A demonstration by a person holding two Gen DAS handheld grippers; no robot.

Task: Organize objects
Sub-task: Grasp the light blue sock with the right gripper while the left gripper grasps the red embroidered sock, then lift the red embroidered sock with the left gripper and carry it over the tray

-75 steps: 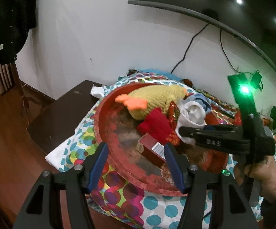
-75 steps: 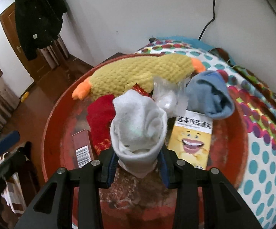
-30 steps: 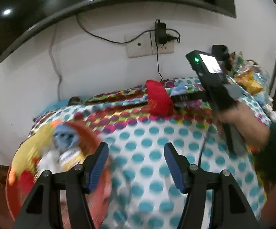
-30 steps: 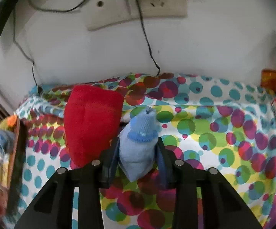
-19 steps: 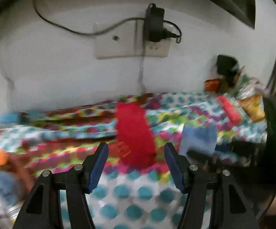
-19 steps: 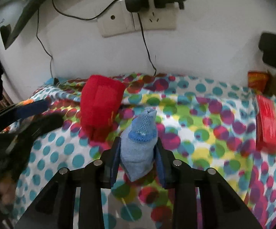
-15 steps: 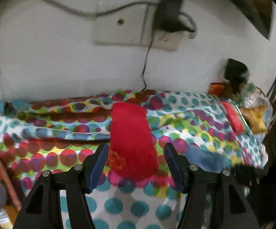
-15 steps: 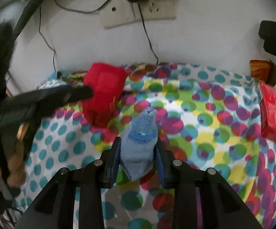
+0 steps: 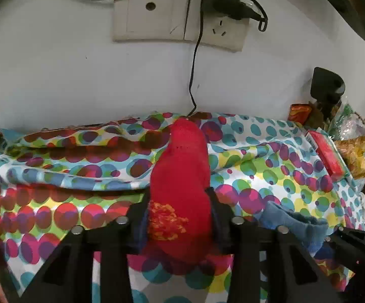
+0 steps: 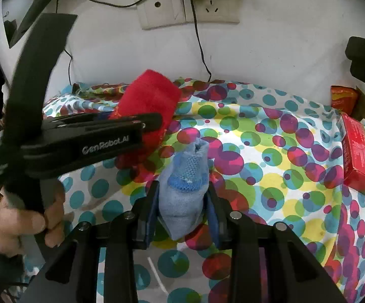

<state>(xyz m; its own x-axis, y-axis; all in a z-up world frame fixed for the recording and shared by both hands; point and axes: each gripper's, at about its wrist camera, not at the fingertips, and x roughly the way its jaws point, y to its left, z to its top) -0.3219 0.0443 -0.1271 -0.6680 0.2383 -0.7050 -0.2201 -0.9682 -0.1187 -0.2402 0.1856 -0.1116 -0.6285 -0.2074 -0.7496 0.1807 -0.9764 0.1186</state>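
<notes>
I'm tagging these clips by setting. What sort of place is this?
Probably a room in a home: a polka-dot cloth covers a surface against a white wall with a socket panel, with rolled socks and snack packets lying about.

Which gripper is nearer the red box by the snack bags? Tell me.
Right. The right gripper, shut on the blue sock, sits closer to the red box; the left gripper, closing on the red sock, is farther away.
</notes>
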